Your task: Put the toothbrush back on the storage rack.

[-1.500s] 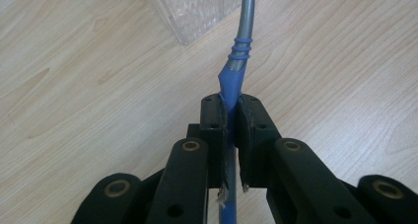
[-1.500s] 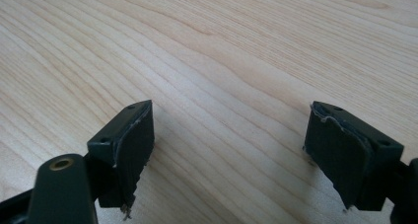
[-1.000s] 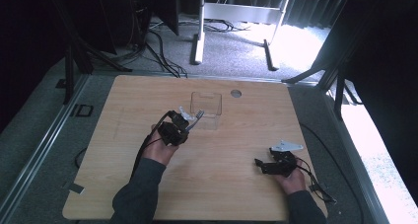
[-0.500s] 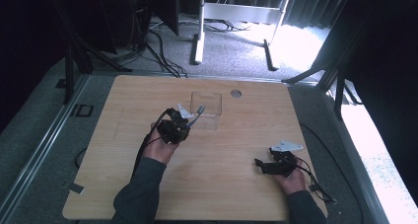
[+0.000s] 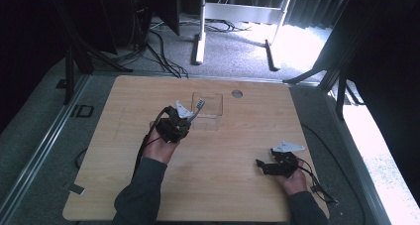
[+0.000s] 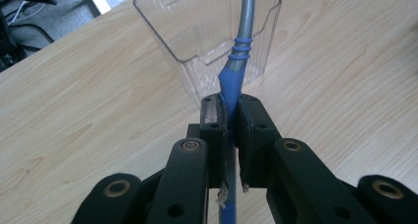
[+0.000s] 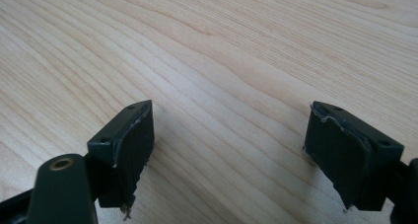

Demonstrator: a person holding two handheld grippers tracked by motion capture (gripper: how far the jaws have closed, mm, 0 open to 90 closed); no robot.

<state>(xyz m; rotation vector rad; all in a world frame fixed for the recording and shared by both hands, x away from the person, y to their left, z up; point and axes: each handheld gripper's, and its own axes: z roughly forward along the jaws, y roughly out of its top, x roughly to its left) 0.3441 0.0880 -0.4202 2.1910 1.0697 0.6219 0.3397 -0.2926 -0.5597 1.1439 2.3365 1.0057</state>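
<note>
Now my left gripper (image 6: 227, 116) is clamped on the fork (image 6: 235, 68) (blue handle), its head over the clear bin (image 6: 197, 31); my right gripper (image 7: 229, 152) gapes wide, holding nothing, above the table (image 7: 222, 61).

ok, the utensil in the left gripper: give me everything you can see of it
The fork has a blue handle that looks plastic, with ribbed rings where it meets a grey metal-looking shaft. In the high view its tines point away from the person, over the near edge of the clear plastic container. The left gripper is shut on the blue handle, which runs on below the pads. It is lifted off the wooden table; whether it touches the container I cannot tell.
</note>
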